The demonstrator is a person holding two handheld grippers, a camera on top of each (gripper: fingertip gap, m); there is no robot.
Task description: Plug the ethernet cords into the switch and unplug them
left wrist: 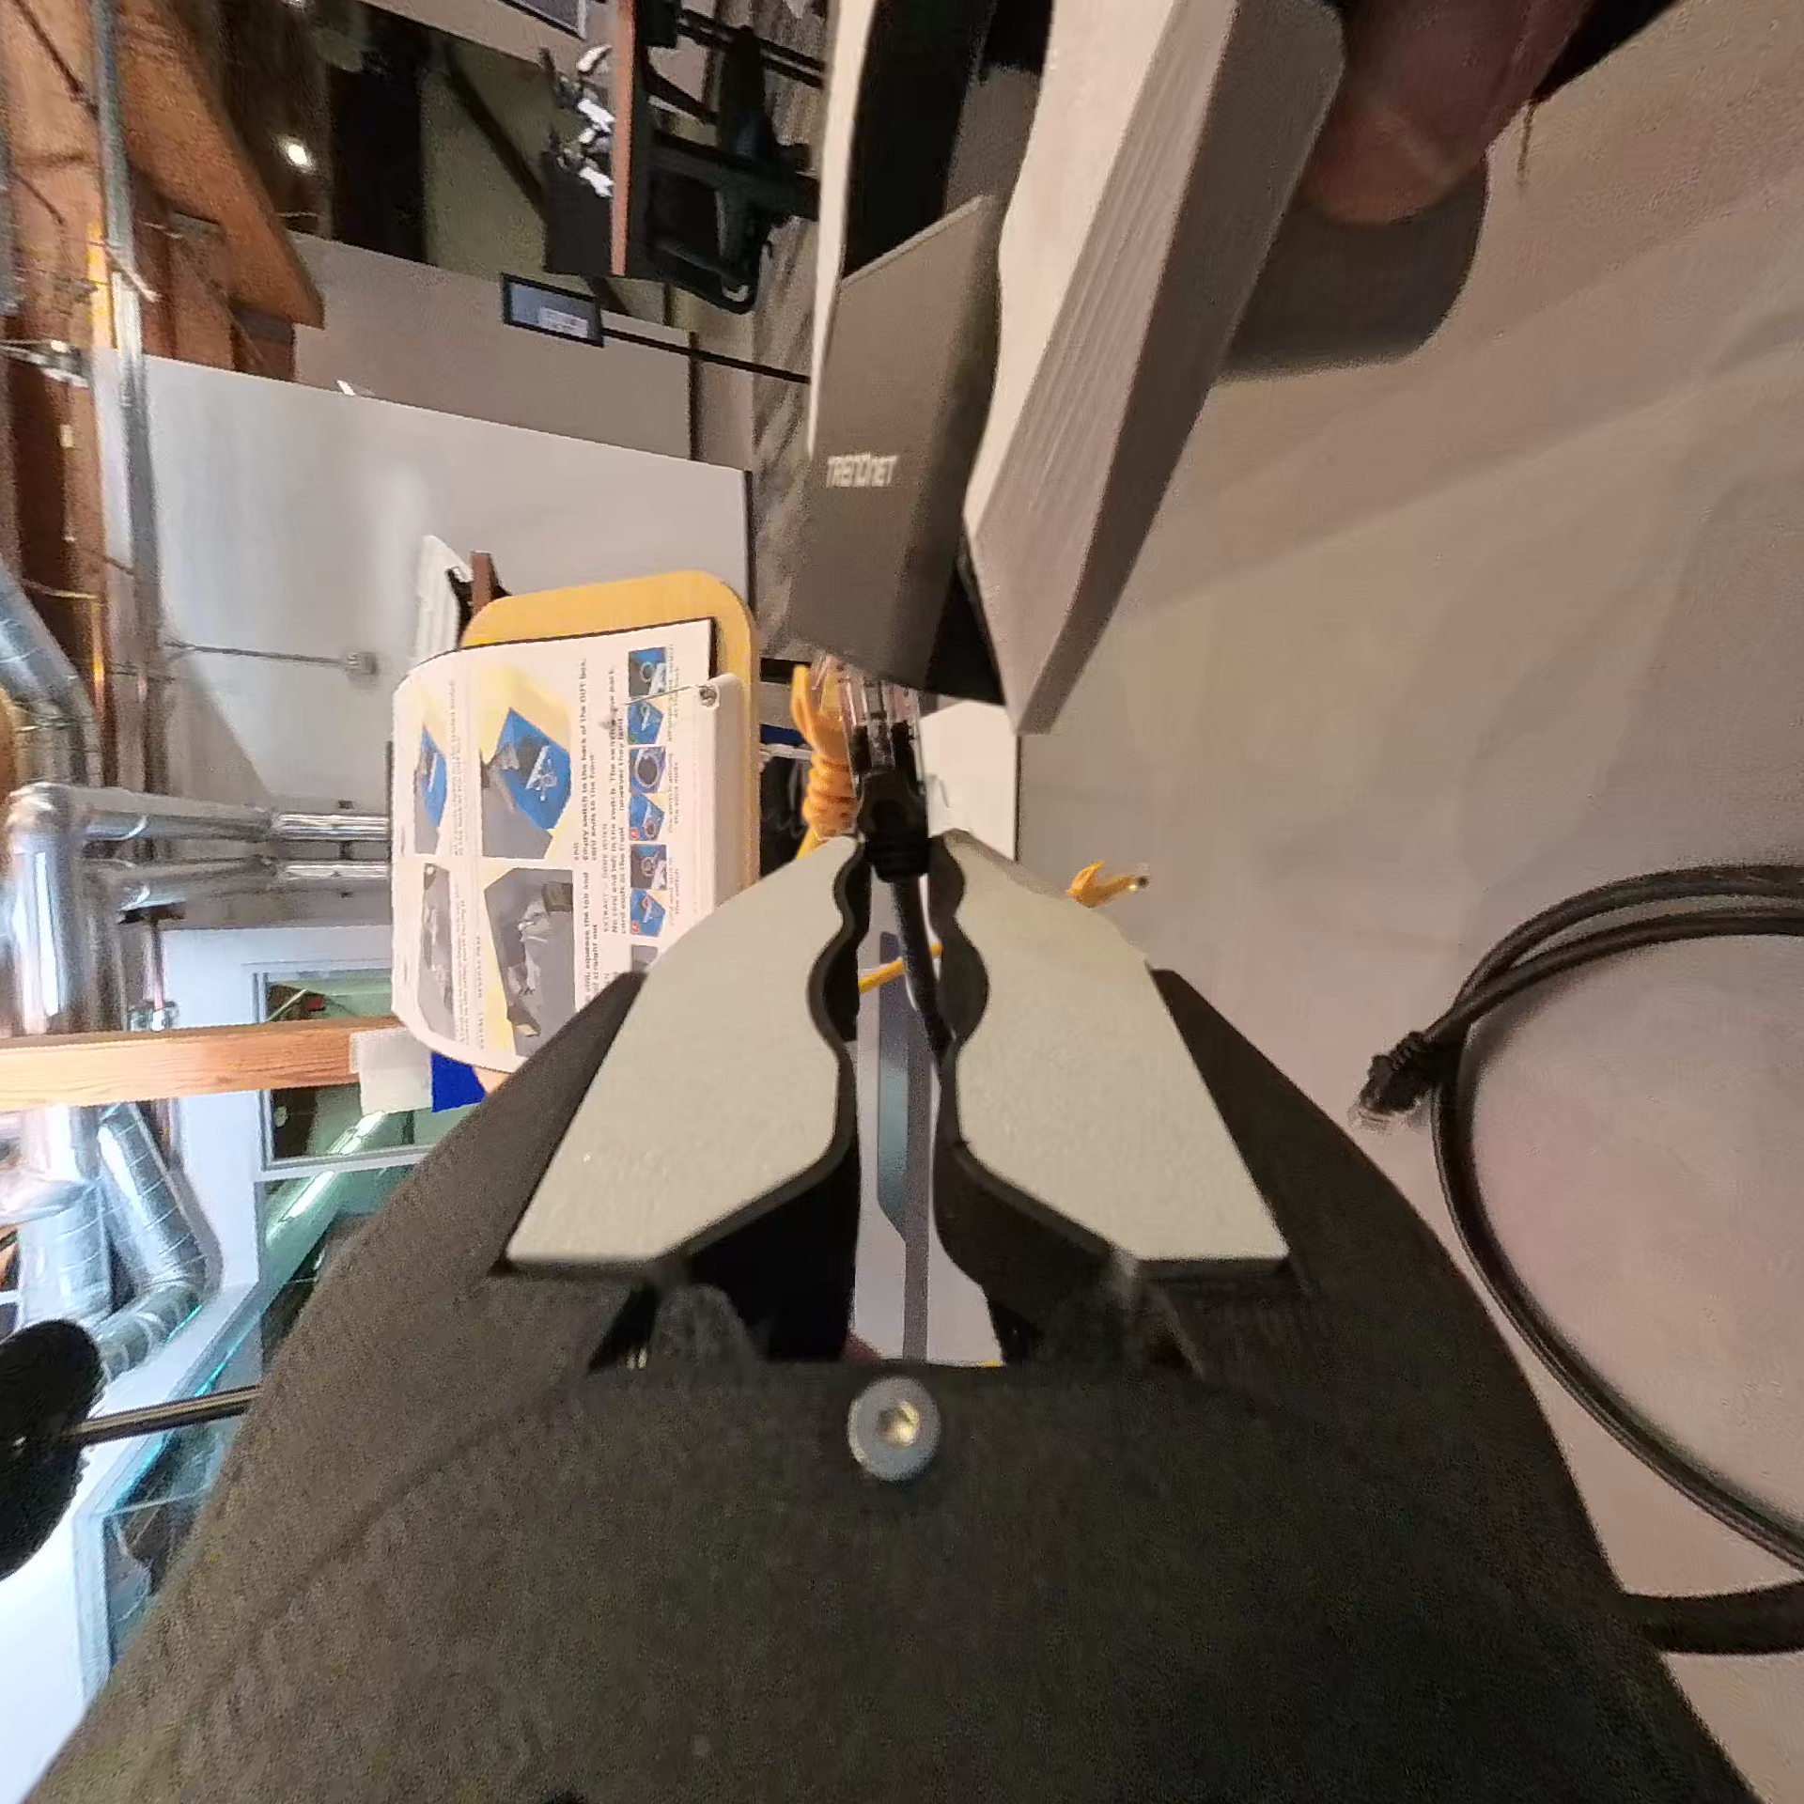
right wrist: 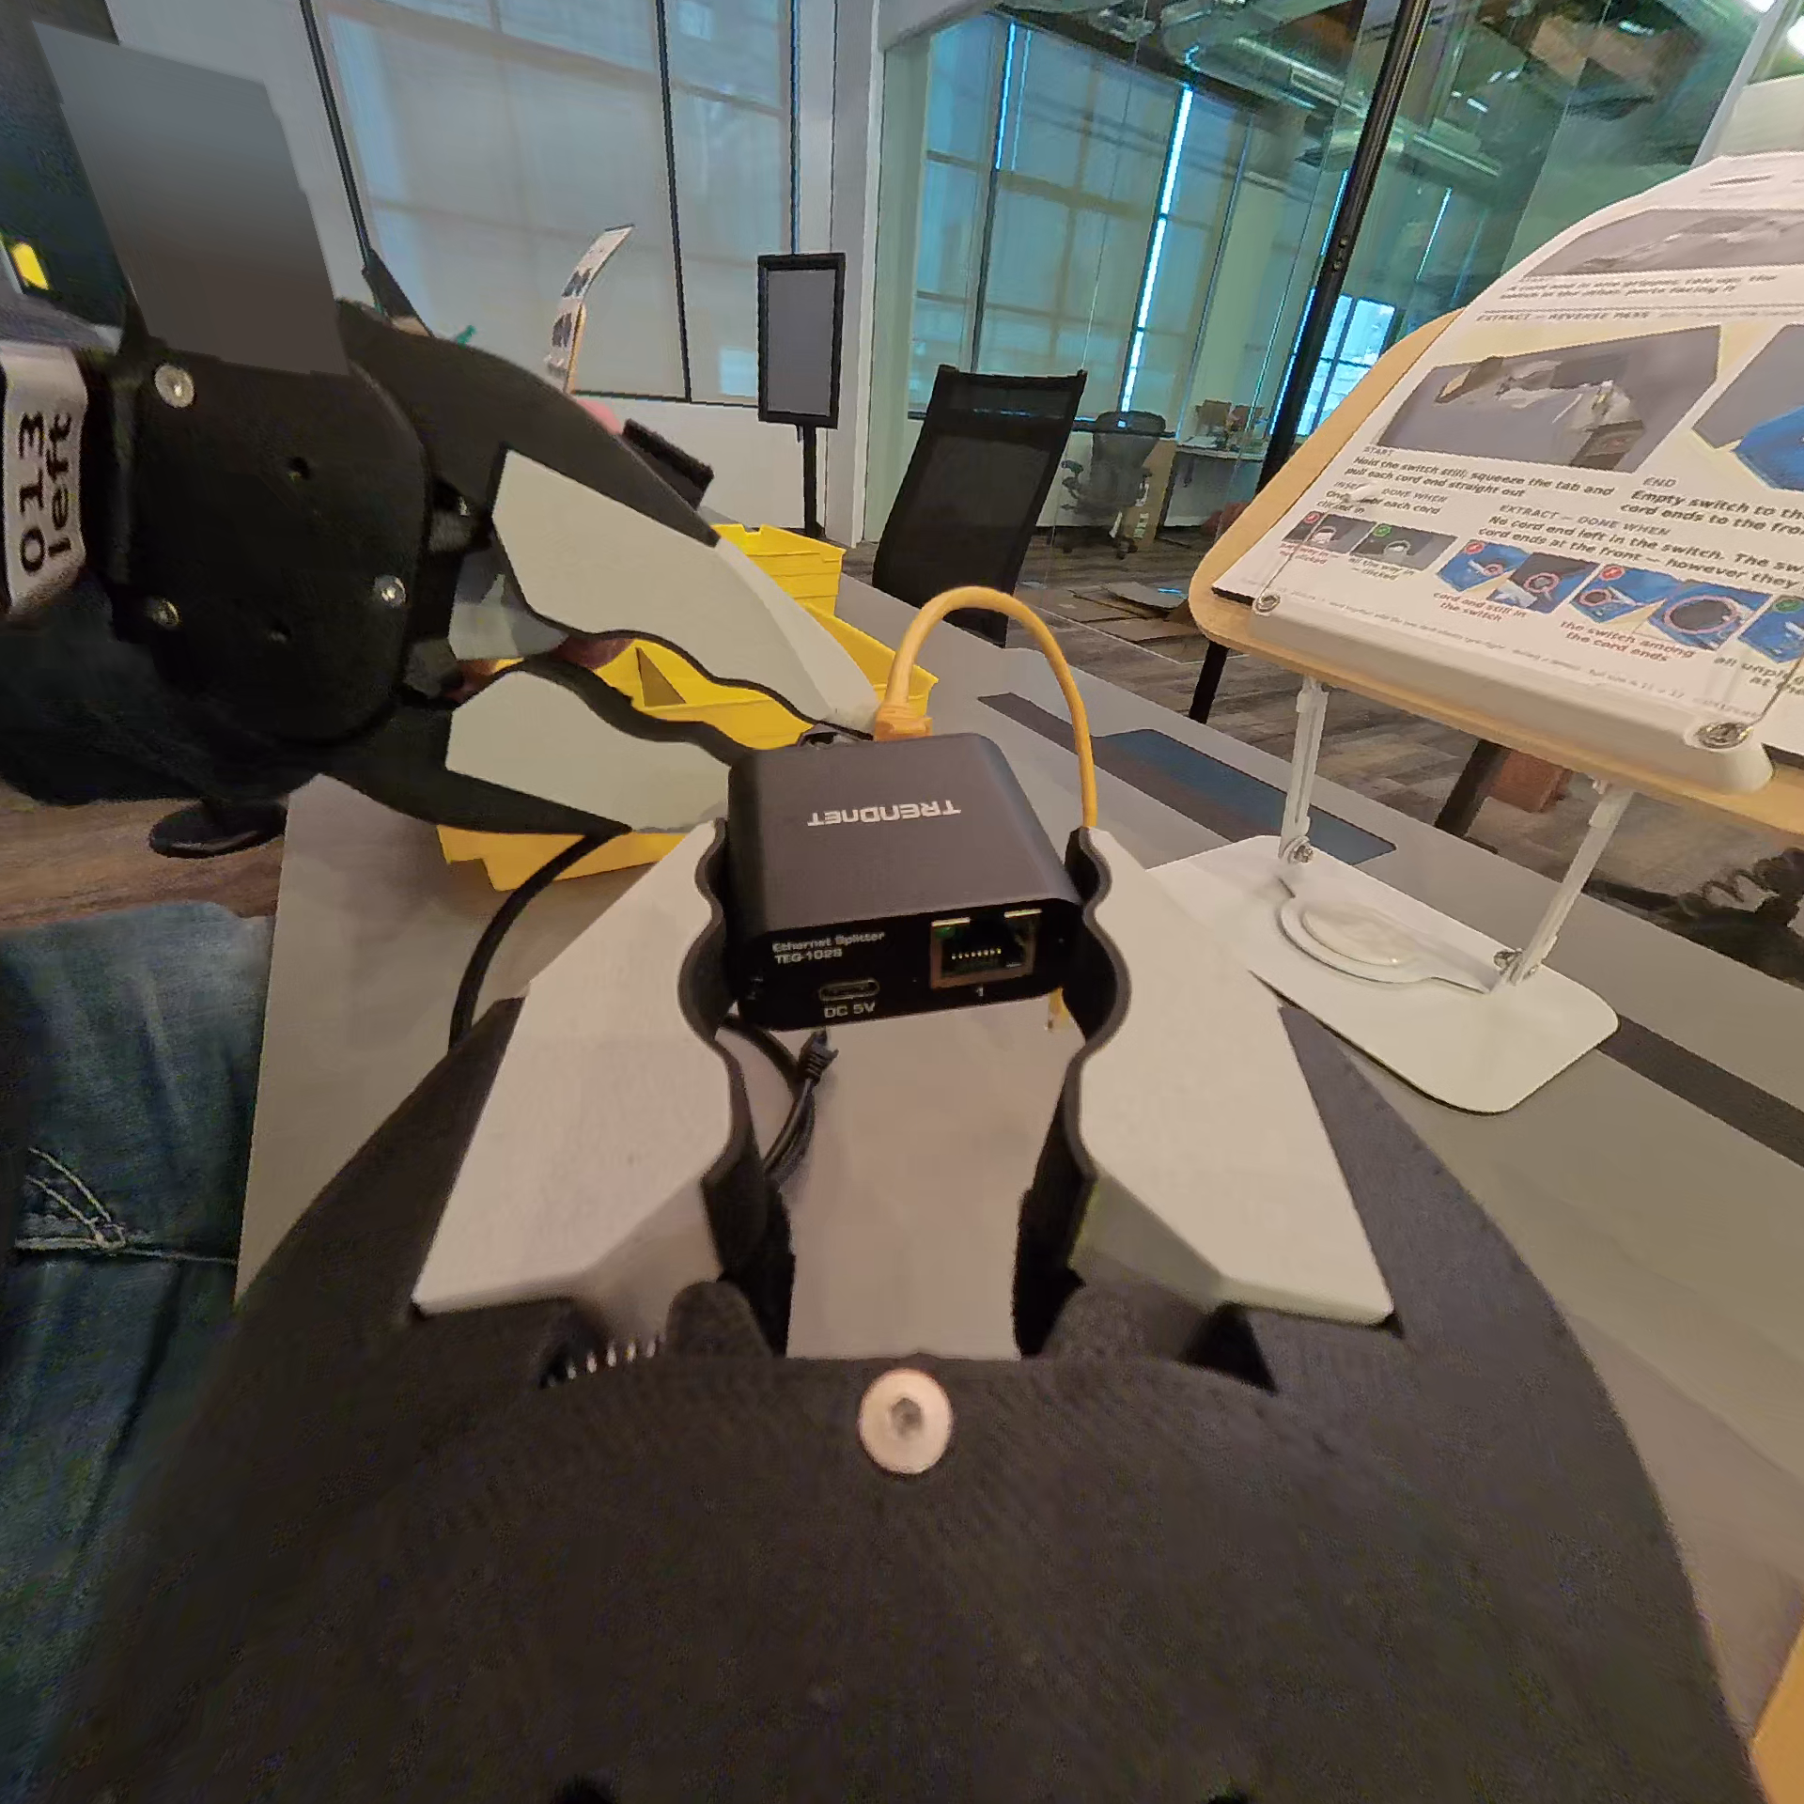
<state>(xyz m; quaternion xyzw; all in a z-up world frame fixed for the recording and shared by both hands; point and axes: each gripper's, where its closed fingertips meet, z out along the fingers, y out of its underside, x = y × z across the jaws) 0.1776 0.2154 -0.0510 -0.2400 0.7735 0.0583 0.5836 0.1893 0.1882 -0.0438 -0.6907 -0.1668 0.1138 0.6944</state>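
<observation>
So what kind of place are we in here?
Probably an open office or lab workspace: glass partition walls, office chairs behind them, and an instruction sheet on a stand on the grey table.

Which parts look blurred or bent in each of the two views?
Left wrist view: rotated sideways, switch and background soft, black plug fairly sharp, edges bent by the wide lens. Right wrist view: switch sharp, left gripper and sheet slightly soft.
</observation>
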